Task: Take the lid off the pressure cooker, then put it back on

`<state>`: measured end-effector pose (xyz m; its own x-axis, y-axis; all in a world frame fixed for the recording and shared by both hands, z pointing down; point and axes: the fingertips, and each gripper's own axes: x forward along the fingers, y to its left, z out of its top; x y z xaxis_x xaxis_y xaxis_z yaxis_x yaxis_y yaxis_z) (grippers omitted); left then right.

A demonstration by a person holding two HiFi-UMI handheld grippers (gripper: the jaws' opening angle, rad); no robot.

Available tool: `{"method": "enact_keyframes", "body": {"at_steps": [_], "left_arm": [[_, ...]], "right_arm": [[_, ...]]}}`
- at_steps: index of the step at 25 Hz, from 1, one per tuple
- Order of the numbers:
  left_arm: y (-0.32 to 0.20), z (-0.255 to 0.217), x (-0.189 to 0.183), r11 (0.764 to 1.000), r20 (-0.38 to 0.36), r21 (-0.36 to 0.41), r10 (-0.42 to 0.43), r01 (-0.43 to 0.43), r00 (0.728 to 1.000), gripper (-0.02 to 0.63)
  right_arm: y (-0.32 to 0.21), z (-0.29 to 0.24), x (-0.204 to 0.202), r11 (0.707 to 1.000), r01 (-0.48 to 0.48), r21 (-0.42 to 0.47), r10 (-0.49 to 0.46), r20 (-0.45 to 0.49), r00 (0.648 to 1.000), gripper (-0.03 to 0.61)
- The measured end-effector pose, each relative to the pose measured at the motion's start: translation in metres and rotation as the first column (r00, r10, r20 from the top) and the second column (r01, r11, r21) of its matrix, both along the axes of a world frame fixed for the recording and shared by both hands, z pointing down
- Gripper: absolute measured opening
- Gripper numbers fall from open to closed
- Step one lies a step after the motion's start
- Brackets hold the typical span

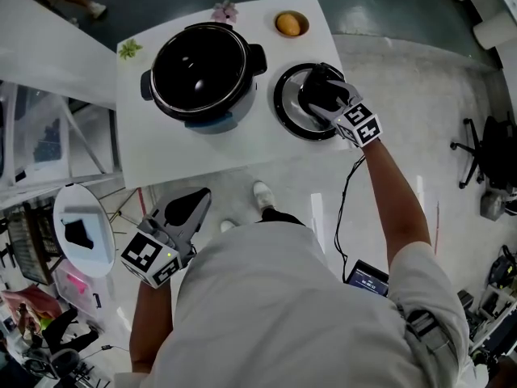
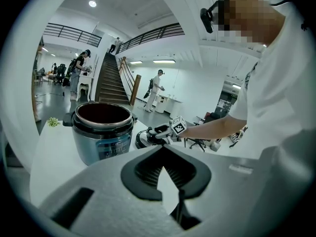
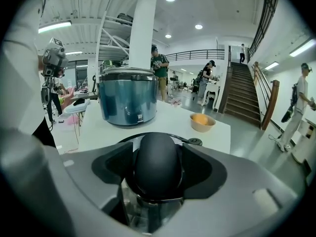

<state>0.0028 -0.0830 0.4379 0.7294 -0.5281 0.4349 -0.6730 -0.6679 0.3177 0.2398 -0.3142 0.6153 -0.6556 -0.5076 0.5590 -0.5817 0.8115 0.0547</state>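
White square table [image 1: 161, 153] in a big open hall with a staircase behind, and we're at the halfway mark. The round dark-blue pressure cooker with the steel rim [image 1: 200, 69] stands wide open, its black pot empty and showing. Its round black lid with the shiny metal band [image 1: 287, 113] lies flat on the table just to the cooker's right, well clear of the pot. So the first half looks done: lid off and set down. The return trip is what's left, by my reading: lift it, carry it across, seat it on the rim. Now the right gripper [image 1: 323, 94] is down on that lid with its jaws set wide, and the black domed knob [image 3: 158, 164] fills the gap between them. Both pads sit against the knob's sides with no daylight showing, so I call that a hold. The left gripper [image 1: 194, 203] hangs low off the table's near edge, jaws closed tip to tip on nothing. A small tan bowl holding an orange fruit [image 1: 291, 24] sits at the far corner, out of the way.
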Motion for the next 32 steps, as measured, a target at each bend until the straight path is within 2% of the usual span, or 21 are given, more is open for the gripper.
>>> {"method": "enact_keyframes", "body": {"at_steps": [8,10,11,17,32], "left_arm": [[-0.004,0.0,-0.001,1.0,0.018,-0.007,-0.02,0.02,1.0,0.006],[-0.005,0.0,-0.002,1.0,0.021,-0.008,-0.029,0.03,0.999,0.006],[-0.005,0.001,-0.002,0.999,0.022,-0.008,-0.033,0.033,0.999,0.006],[-0.007,0.001,0.001,0.999,0.025,-0.002,-0.042,0.042,0.999,0.006],[-0.004,-0.006,-0.001,0.999,0.013,0.022,-0.024,0.023,1.0,0.006]], "right_arm": [[-0.008,0.019,-0.012,0.999,0.03,-0.03,-0.03,-0.002,1.0,0.325],[-0.009,0.02,-0.012,0.999,0.032,-0.025,-0.032,-0.001,0.999,0.322],[-0.009,0.02,-0.012,0.999,0.031,-0.021,-0.031,-0.001,1.0,0.298],[-0.009,0.02,-0.01,0.999,0.032,-0.017,-0.032,-0.004,0.999,0.293],[-0.006,0.013,-0.006,0.998,0.038,-0.054,-0.041,-0.044,0.998,0.291]]}}
